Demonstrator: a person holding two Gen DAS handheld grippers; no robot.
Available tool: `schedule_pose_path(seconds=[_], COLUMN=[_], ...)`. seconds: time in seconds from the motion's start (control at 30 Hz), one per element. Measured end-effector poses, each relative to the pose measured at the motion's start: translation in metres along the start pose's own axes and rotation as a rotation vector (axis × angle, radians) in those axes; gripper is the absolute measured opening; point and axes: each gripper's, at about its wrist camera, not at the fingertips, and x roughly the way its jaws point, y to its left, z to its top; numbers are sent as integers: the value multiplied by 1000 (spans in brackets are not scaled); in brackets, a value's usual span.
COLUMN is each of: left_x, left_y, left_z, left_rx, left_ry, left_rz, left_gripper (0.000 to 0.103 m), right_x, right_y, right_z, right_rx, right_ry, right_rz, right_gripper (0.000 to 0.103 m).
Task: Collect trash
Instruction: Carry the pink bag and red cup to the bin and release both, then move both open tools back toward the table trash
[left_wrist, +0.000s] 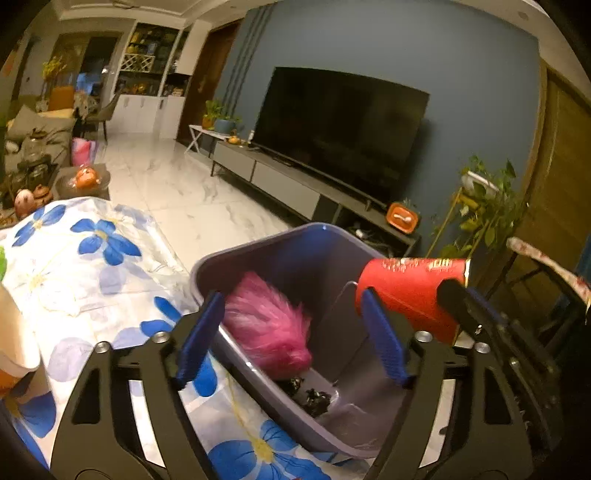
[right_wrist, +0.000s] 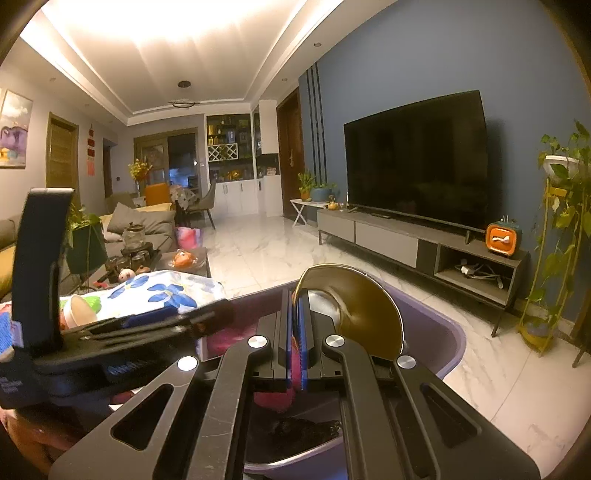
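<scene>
- The right gripper (right_wrist: 294, 332) has its fingers pressed nearly together on the wall of a red paper cup (left_wrist: 410, 291), holding it over the far right side of the purple bin (left_wrist: 258, 251).
- The left gripper (left_wrist: 291, 339) has its fingers spread wide and holds nothing; it hangs above the near rim of the bin, with the bin's inside showing between them.
- The cup lies on its side above the bin. Its long axis runs roughly level, and in the right wrist view its gold-lined mouth (right_wrist: 354, 299) opens away from the camera, towards the television side of the room.
- Inside the bin sit a pink fluffy item (left_wrist: 269, 325) against the near wall and some dark scraps (left_wrist: 310, 398) on the bottom.
- The bin stands at the edge of the worktop, on a blue-flowered cloth (left_wrist: 92, 258). Whether part of its base overhangs the edge is hard to tell from these views.
- Risk: the cup seems to sit close to the bin's far right rim, so if let go here it could clip that rim and roll off to the floor beyond the bin.
- Risk: the pinch is on thin paper wall, which may crumple and let the cup slip or twist early.
- Risk: the left gripper is close to the bin's near rim, and a nudge could shove the bin towards the worktop edge.
</scene>
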Motion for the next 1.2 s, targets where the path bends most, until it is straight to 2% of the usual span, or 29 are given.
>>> schedule_pose_path(seconds=[0.17,0.2,0.23,0.27,0.3,0.4,0.53,0.7,0.97,1.1,1.2], left_x=[-29,-37,-43,-54,-62,-89,-127,-176,-260,-293,-316], left_y=[6,8,10,14,15,29,48,68,97,111,123], left_z=[0,-1,-1,-2,-2,-5,-11,-28,-65,-85,-98], left_rx=[-2,-1,-1,1,4,-3,-43,-84,-133,-153,-178], left_ry=[-55,-67,-75,-88,-95,-115,-142,-161,-223,-213,-214], left_rz=[102,131,152,187,214,296,346,452,627,711,740], left_gripper=[84,86,86,88,89,89,91,92,92,92,92], right_x=[10,11,12,12,10,6,-5,-25,-64,-80,-90], right_y=[4,5,6,5,6,11,14,17,52,80,102], right_z=[-2,-2,-3,-2,-2,-3,-1,0,-7,-16,-23], right_rx=[-9,-10,-11,-14,-18,-34,-15,-4,-3,-26,-42], right_ry=[26,32,31,26,16,-1,-11,-34,-44,-41,-31], right_rz=[10,12,9,2,-6,-23,-23,-28,86,156,216], right_gripper=[5,12,27,37,51,52,53,56,62,63,65])
